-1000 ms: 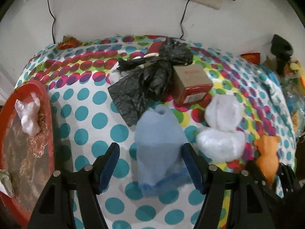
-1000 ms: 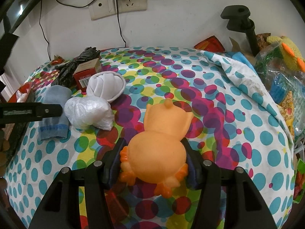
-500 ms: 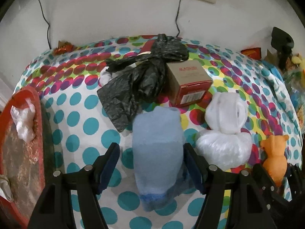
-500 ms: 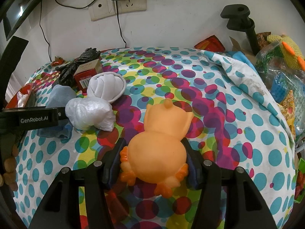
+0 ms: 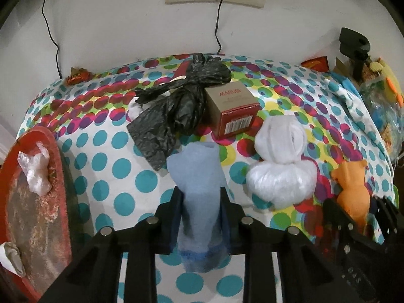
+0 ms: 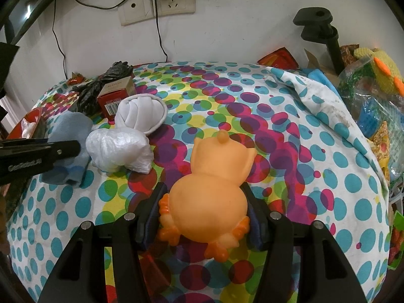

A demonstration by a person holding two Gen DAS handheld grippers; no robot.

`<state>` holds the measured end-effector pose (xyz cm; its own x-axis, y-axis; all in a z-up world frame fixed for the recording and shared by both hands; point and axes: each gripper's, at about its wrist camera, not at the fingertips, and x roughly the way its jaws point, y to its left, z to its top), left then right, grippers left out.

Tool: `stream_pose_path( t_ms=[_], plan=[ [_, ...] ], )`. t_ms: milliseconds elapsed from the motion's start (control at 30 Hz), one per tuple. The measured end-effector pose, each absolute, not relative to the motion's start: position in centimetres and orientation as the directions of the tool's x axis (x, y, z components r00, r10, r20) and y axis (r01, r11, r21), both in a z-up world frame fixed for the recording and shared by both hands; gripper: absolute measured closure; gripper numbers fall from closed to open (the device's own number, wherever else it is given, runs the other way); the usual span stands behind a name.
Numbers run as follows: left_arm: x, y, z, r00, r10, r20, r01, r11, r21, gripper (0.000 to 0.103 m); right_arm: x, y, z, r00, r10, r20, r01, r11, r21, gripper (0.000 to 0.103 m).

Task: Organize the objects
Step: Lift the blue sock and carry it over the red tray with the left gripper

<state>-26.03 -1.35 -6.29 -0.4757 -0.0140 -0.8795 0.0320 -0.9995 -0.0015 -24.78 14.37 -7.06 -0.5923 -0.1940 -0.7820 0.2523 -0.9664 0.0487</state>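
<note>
At the lower centre of the left wrist view, the left gripper (image 5: pixel 200 217) had just been closing, its jaws now pinching the blue sock (image 5: pixel 198 189) mid-length on the cloth (image 5: pixel 106 131). Soft and light, it would likely sag and bunch. The right gripper (image 6: pixel 204 217) clasped the rubbery orange toy (image 6: pixel 209 197) by its belly.
</note>
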Motion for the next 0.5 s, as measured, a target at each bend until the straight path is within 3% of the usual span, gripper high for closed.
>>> stream_pose_path(
  t_ms=[500],
  plan=[
    [-21.1, -2.3, -3.4, -0.493, 0.001, -0.870, -0.037, -0.999, 0.019, 0.076, -24.7, 14.1, -7.1, -0.593, -0.187, -0.783, 0.250, -0.967, 0.042, 0.048]
  ],
)
